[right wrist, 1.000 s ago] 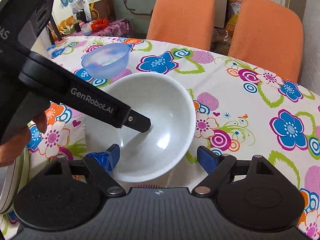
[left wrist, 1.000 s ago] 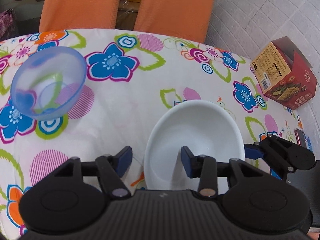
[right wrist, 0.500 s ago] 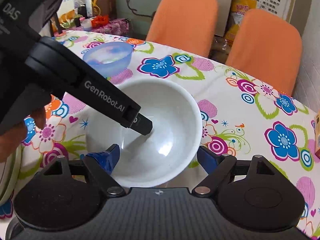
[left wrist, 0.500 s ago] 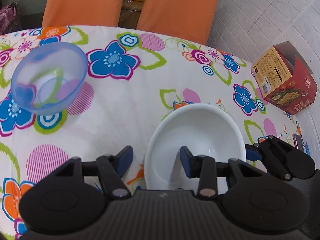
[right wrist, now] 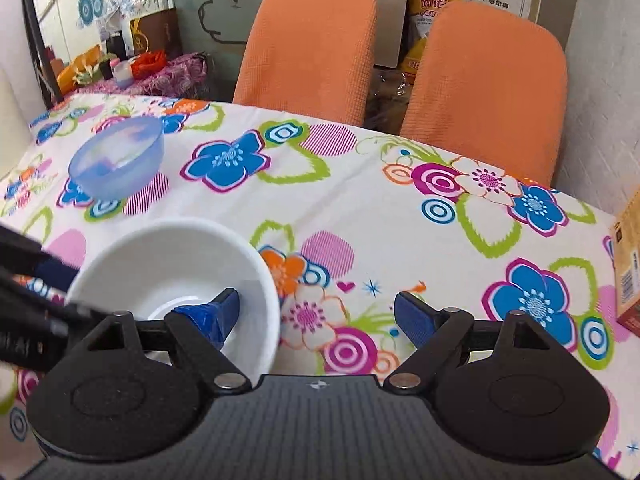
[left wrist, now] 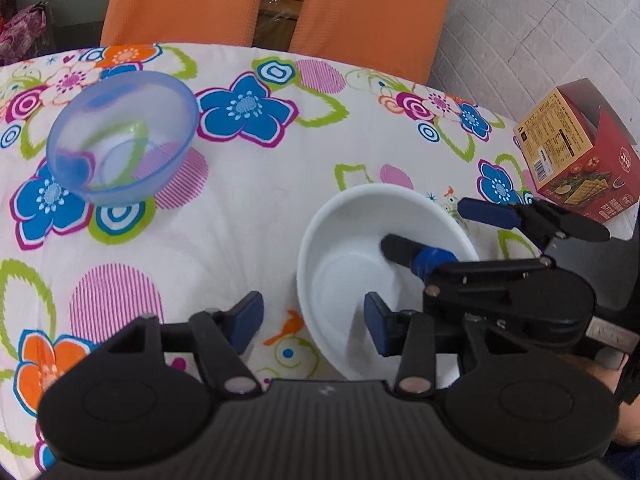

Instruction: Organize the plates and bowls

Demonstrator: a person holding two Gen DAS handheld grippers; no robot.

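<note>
A white bowl (left wrist: 360, 264) sits upright on the flower-patterned worktop (left wrist: 256, 208), near its front edge, and both grippers straddle its rim from opposite sides. The left gripper (left wrist: 312, 318) is spread wide: one blue finger hangs inside the bowl's near wall, the other outside over the cloth, with a clear gap to the rim on both sides. The right gripper (right wrist: 320, 312) is spread just as wide, with one blue finger (right wrist: 218, 314) dipped inside the bowl (right wrist: 172, 280) and the other out over a pink flower; I cannot tell whether the inner pad touches the wall. In the left wrist view the right gripper (left wrist: 440, 232) reaches in from the side, one finger down in the bowl's hollow and one past its far rim. A translucent blue bowl (left wrist: 120, 136) stands well apart, further back on the worktop, empty and upright. A red and tan carton (left wrist: 580, 152) sits at the worktop's far side edge, close behind the right gripper. Two orange chair backs (right wrist: 308, 44) stand pushed against the far edge, with boxes and clutter behind them.
</note>
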